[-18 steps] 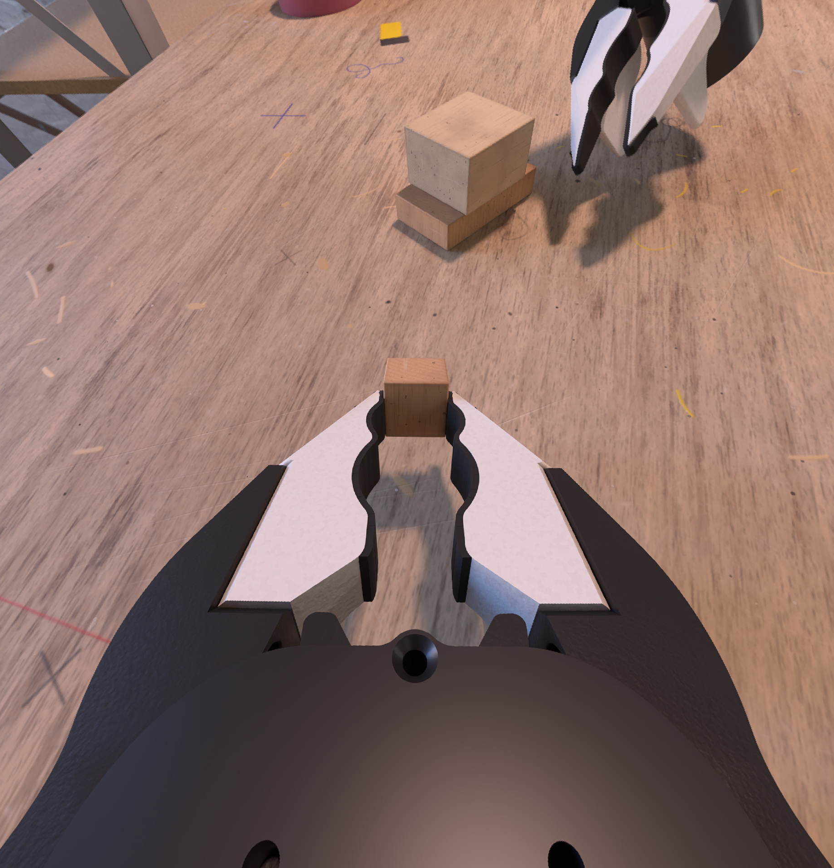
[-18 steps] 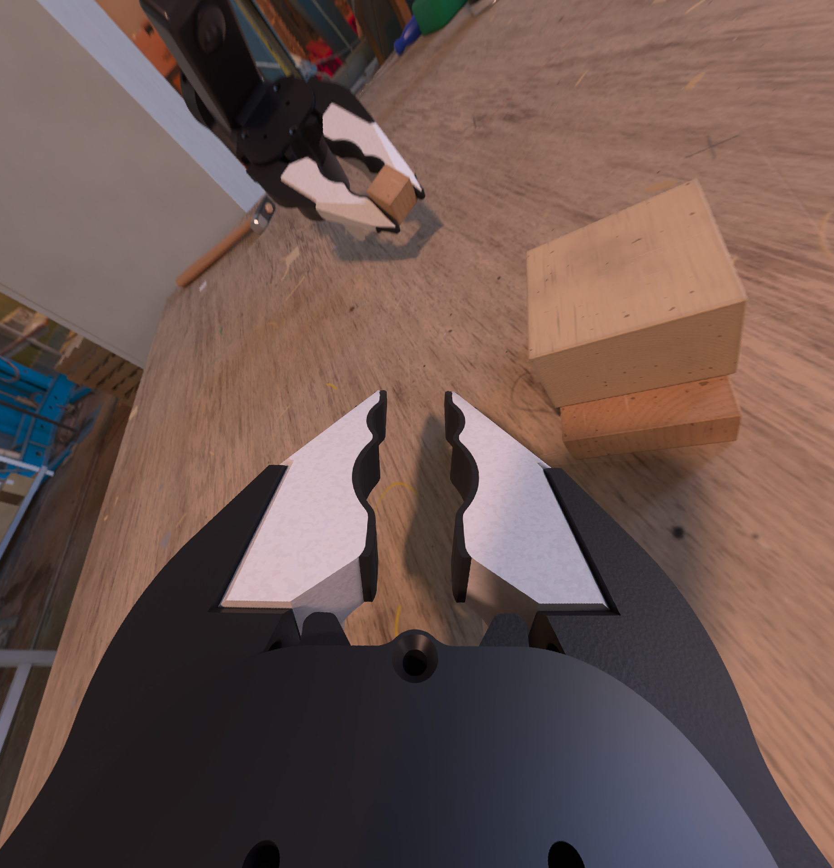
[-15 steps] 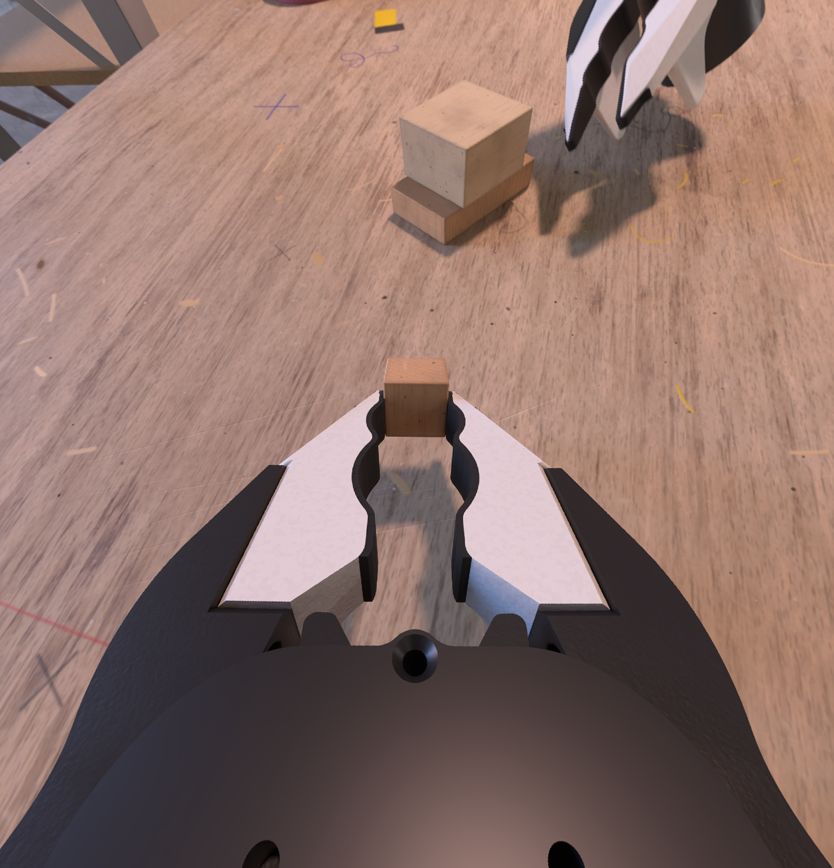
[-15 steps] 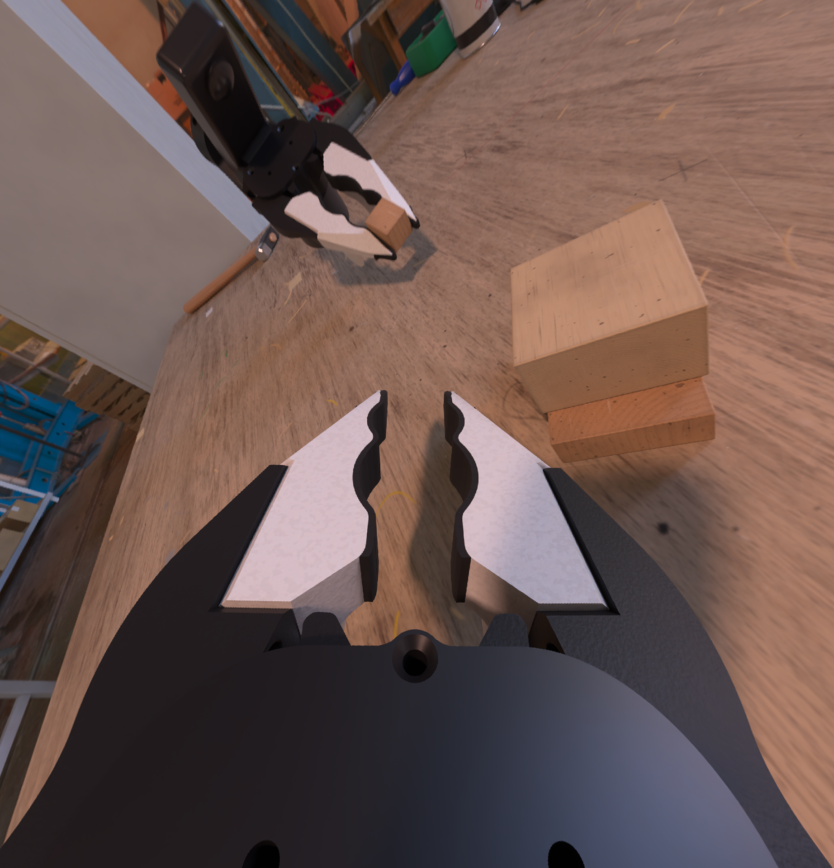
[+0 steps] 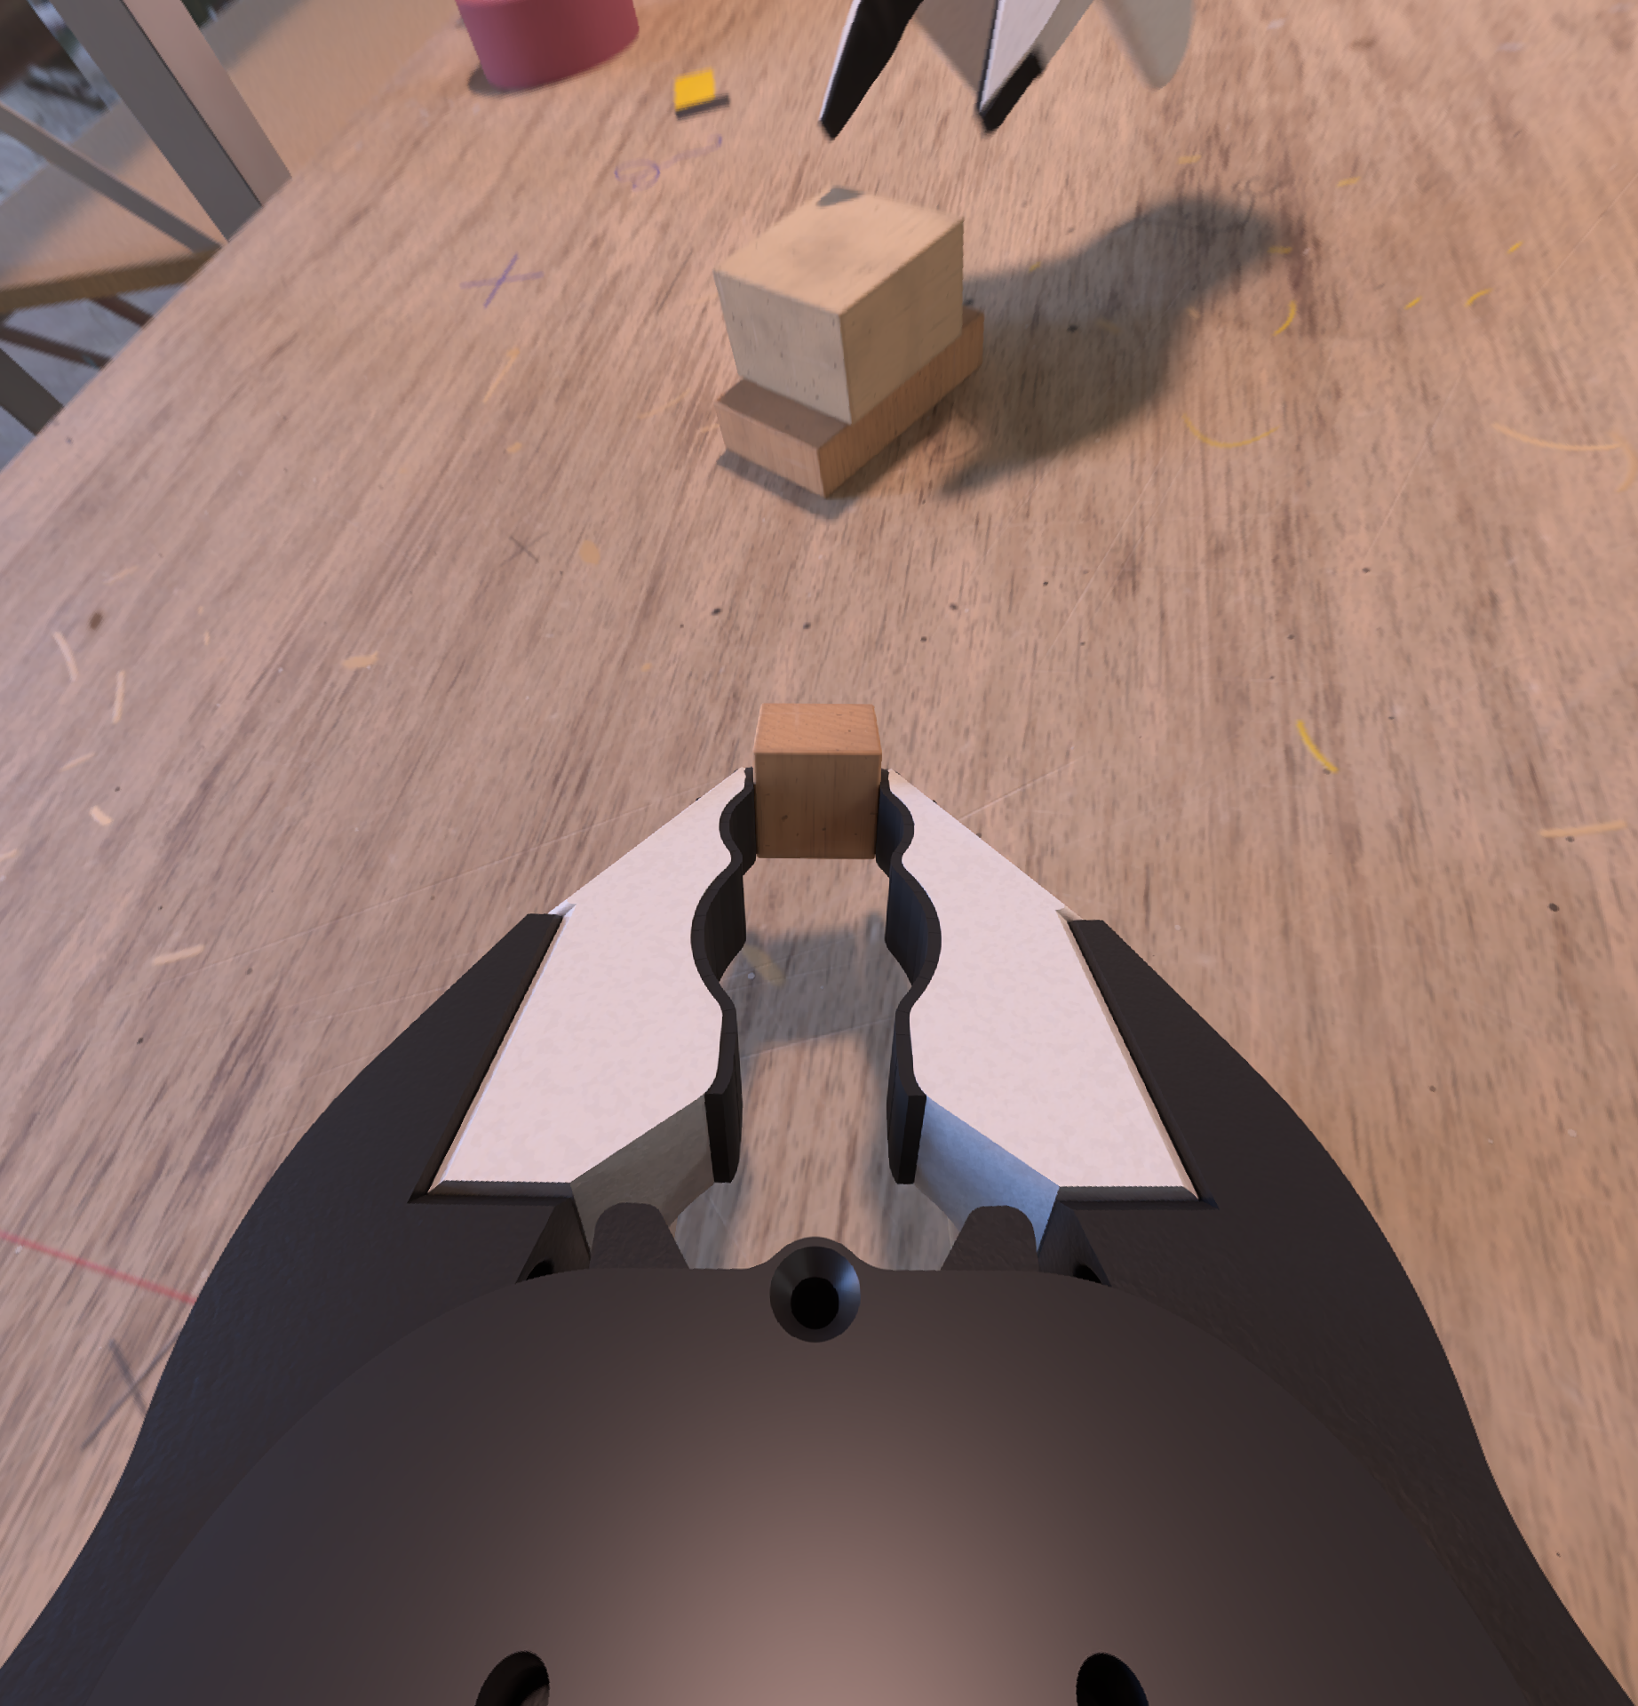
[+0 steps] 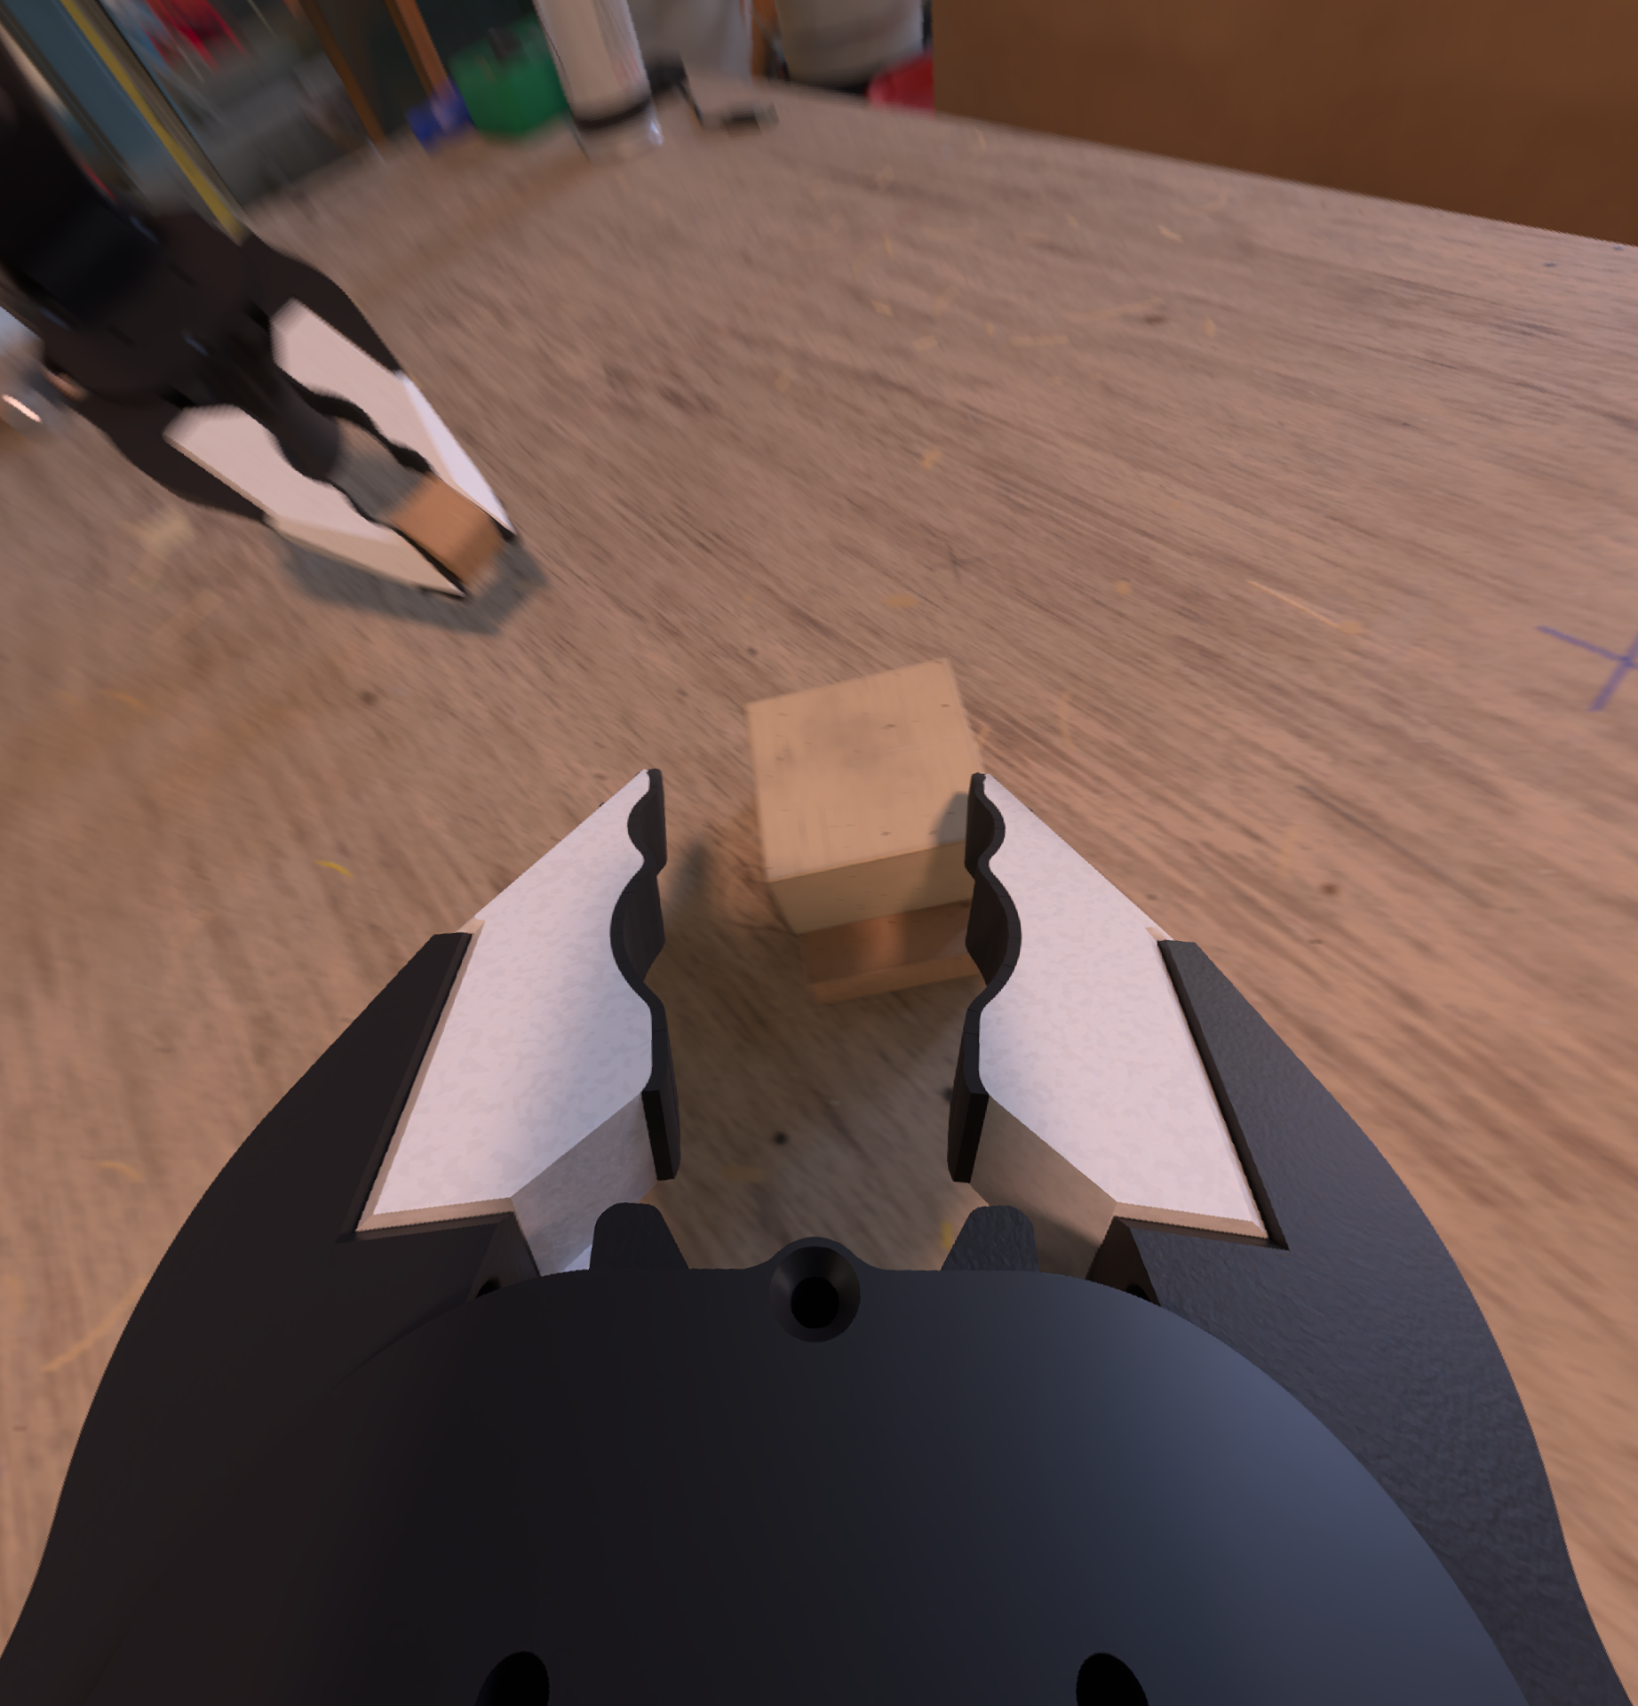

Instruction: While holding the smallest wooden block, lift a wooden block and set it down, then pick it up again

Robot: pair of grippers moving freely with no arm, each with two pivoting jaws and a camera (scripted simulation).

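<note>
My left gripper [image 5: 816, 783] is shut on the smallest wooden block [image 5: 816, 785], a small brown cube, held above the wooden table [image 5: 335, 646]. A pale wooden cube [image 5: 843, 305] sits on a flat darker wooden block [image 5: 852, 434] farther ahead. In the right wrist view my right gripper [image 6: 815, 789] is open, above the pale cube [image 6: 857, 785], which shows between its fingers; the flat block [image 6: 889, 960] lies under the cube. The right gripper's fingertips [image 5: 926, 83] show at the top of the left wrist view. The left gripper with the small block [image 6: 455, 535] shows at the left of the right wrist view.
A pink pot [image 5: 548, 37] and a small yellow and black piece [image 5: 698, 92] lie at the far end of the table. A grey metal frame [image 5: 105, 166] stands at the far left edge. Containers [image 6: 603, 55] stand beyond the table in the right wrist view.
My right gripper has opened wider, risen and swung over the pale cube, which now shows between its fingers. My left gripper still holds the small block.
</note>
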